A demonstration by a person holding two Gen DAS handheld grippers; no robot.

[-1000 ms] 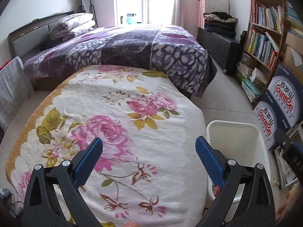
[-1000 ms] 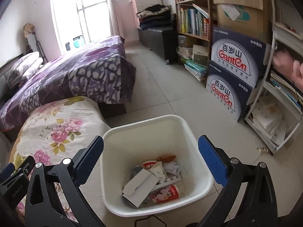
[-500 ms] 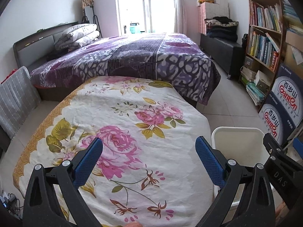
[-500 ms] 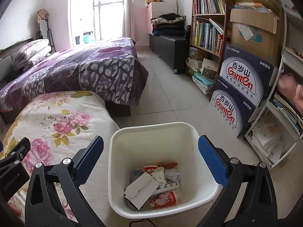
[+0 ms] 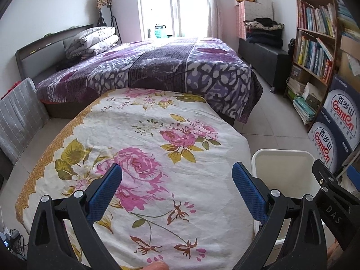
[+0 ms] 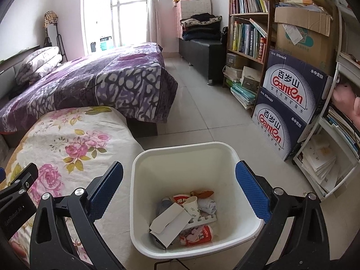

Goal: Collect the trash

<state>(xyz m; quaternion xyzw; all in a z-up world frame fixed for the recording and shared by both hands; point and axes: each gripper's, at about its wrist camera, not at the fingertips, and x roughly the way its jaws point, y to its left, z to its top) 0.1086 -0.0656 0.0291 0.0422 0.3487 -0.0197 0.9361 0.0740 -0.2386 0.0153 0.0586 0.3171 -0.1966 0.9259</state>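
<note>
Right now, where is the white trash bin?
In the right wrist view the white trash bin stands on the floor, low and central, beside the floral-covered bed, between the open right gripper fingers.

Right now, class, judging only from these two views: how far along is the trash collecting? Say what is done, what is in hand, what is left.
Done: the white bin already holds trash, including a paper cup, a white card box and a red wrapper. In hand: nothing; the left gripper and right gripper are both open and empty. Left: no loose trash shows on the floral cloth.
</note>
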